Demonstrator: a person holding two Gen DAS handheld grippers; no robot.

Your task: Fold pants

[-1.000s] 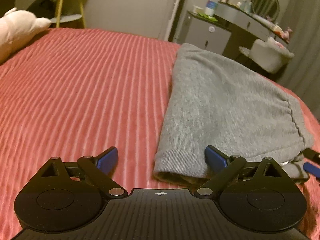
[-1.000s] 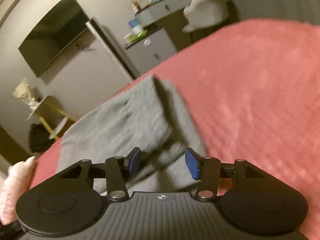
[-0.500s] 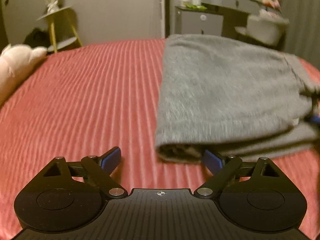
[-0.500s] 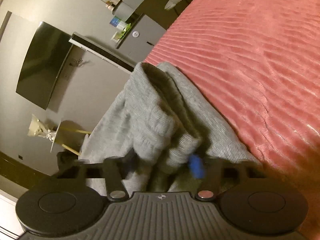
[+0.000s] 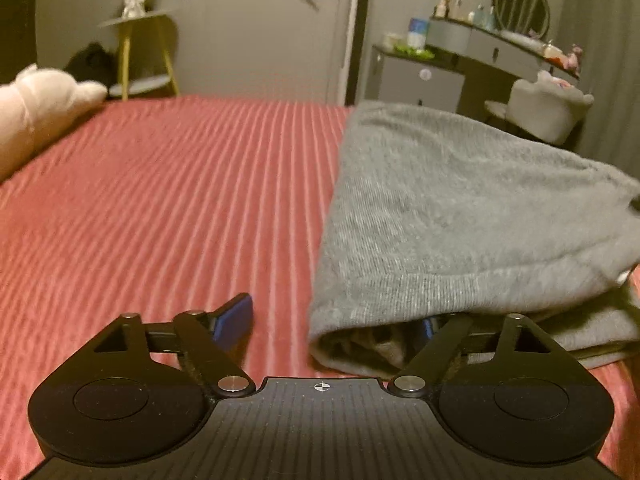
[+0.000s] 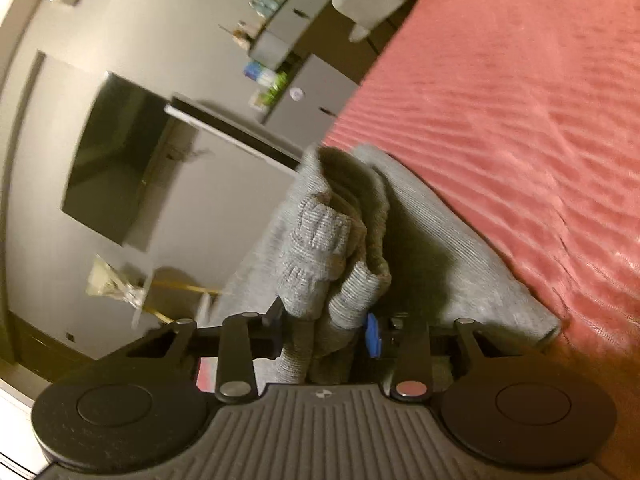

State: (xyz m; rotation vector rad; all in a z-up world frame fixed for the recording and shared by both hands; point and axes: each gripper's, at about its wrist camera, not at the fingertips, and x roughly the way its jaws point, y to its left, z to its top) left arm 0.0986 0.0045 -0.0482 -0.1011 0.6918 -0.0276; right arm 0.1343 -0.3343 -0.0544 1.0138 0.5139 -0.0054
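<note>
Ribbed red bedspread [image 5: 168, 200] runs under both my claws, and the grey pants [image 5: 460, 216] lie folded on it toward the right. Nearest me, my left claw [image 5: 336, 320] stands wide open with the pants' folded hem between its fingers, the right blue pad tucked under the cloth, while my right claw [image 6: 326, 328] is clamped on a bunched, ribbed edge of the pants [image 6: 320, 248], lifted off the bed. Farther off sit a pale plush toy [image 5: 36, 108], a yellow-legged stand [image 5: 136, 56], a grey vanity [image 5: 492, 48] and a dark wall screen [image 6: 116, 176].
</note>
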